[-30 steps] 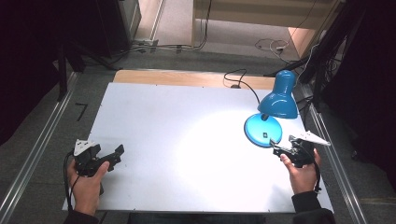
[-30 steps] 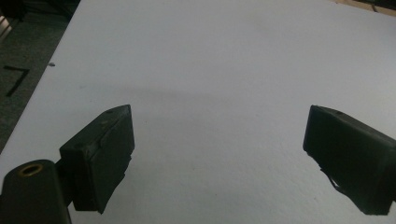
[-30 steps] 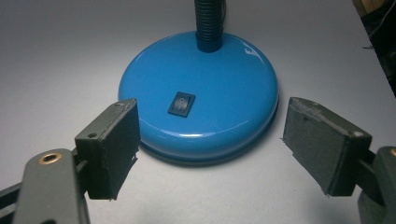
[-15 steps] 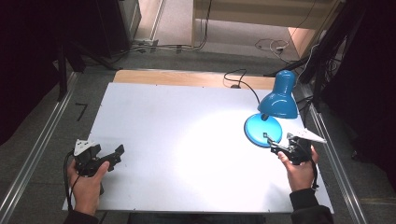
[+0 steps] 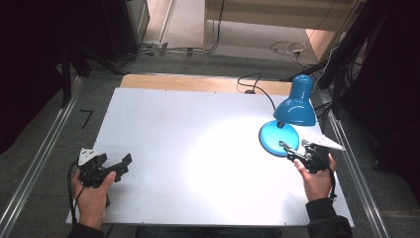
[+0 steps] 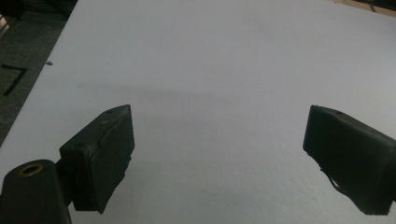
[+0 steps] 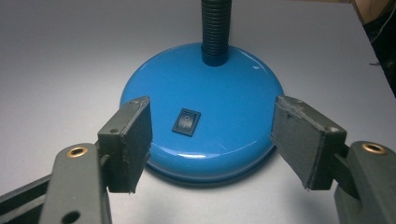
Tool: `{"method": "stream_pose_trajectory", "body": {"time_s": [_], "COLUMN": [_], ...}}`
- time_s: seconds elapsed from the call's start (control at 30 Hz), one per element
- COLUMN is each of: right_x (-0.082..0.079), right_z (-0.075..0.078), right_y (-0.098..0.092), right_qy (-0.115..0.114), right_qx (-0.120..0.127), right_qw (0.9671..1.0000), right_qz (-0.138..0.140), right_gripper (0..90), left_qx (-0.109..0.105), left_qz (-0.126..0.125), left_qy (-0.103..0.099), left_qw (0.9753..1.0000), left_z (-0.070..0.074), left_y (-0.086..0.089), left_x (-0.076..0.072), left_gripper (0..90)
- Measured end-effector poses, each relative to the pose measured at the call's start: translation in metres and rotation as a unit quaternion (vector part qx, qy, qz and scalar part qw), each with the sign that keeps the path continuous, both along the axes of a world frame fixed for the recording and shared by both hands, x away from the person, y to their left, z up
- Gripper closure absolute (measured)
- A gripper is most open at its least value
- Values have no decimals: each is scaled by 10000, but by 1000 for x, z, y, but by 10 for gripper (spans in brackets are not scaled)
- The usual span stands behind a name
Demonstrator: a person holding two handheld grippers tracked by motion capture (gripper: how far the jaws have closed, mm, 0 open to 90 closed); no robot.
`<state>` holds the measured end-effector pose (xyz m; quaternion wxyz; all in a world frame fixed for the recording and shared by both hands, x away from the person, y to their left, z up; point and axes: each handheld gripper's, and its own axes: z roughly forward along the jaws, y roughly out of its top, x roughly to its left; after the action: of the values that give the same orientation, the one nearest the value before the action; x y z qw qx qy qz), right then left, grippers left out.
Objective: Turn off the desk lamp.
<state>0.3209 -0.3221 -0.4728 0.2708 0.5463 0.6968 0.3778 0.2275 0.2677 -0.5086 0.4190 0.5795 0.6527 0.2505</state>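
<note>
Left gripper (image 5: 118, 167): at 7 o'clock on the white table (image 5: 198, 148), jaws spread wide, holding nothing, bare tabletop between them. Right gripper (image 5: 288, 150): at 4 o'clock, jaws released, spread to either side of the near rim of the blue lamp base (image 7: 205, 112), grasping nothing. Black rocker switch (image 7: 187, 122): on top of the base, between the jaws. Corrugated black neck (image 7: 215, 32): rises at the base's 12 o'clock edge. Blue lamp shade (image 5: 296, 104): above the base, at 3 o'clock on the table.
</note>
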Motion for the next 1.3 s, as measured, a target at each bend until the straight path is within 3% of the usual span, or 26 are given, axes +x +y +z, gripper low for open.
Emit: {"method": "stream_pose_trajectory", "body": {"time_s": [0.23,0.67,0.87,0.93,1.3], "right_x": [3,12,16,19,25], "right_z": [1,-3,-7,-9,-14], "right_y": [1,3,5,5,9], "right_qy": [-34,31,48,76,171], "right_qx": [6,0,-59,39,41], "right_qw": [10000,9998,9998,9997,9993], "right_qz": [77,184,206,244,317], "right_gripper": [463,658,826,875,877], "left_qx": [-9,-20,-18,-20,-21], "left_qz": [24,-7,-8,-10,-21], "left_qy": [-3,-19,-18,-18,-18], "left_qw": [10000,10000,10000,10000,10000], "left_z": [0,0,0,0,0], "left_y": [1,0,0,0,0], "left_x": [-1,-1,-1,-1,0], "left_gripper": [95,96,96,96,96]}}
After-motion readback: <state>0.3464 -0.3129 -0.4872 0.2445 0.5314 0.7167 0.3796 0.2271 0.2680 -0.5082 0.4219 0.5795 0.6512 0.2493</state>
